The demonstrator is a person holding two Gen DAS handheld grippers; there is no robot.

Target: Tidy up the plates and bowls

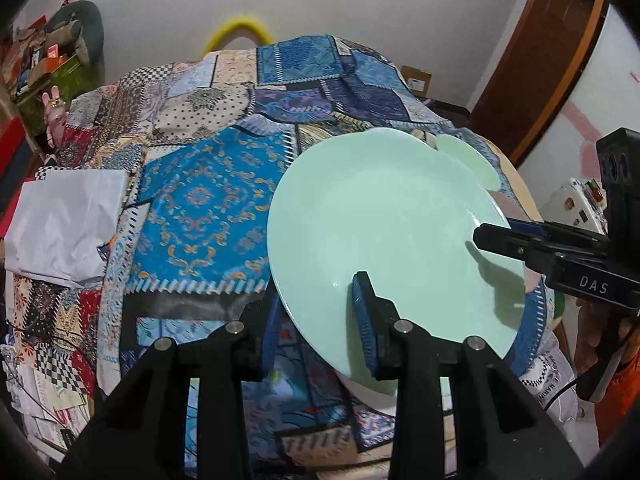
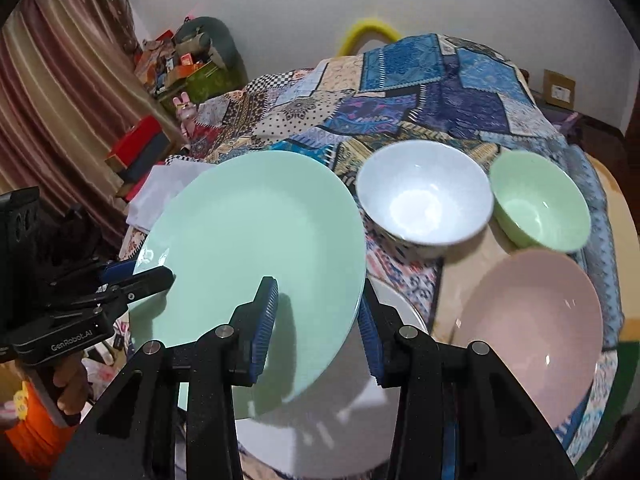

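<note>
Left claw [image 1: 320, 320]: clamped on the near rim of the mint-green plate [image 1: 384, 240], one blue-ribbed pad [image 1: 364, 320] on the plate's upper face, the other below the rim. Right claw [image 2: 318, 328]: clamped on the opposite rim of the same plate, one pad [image 2: 266, 328] above, one beneath the edge. In the left wrist view the right claw enters from the right side; a hand [image 1: 596, 344] with an orange sleeve grips its handle.

Mint-green plate: held between both claws, tilted, above the patchwork cloth [image 1: 192, 200] covering the bench.

White plate [image 2: 340, 412]: directly beneath the green plate, lying on the bench, partly hidden.

Pink plate [image 2: 532, 336]: to the right of the white plate, on the bench.

White bowl [image 2: 424, 196]: upright, behind the plates, just beside the green plate's far edge.

Green bowl [image 2: 540, 200]: upright, right of the white bowl, close alongside it; contact cannot be told.

Crumpled white paper [image 1: 64, 220]: at the left side of the cloth.

Yellow curved object [image 1: 238, 32]: behind the bench, against the wall.
</note>
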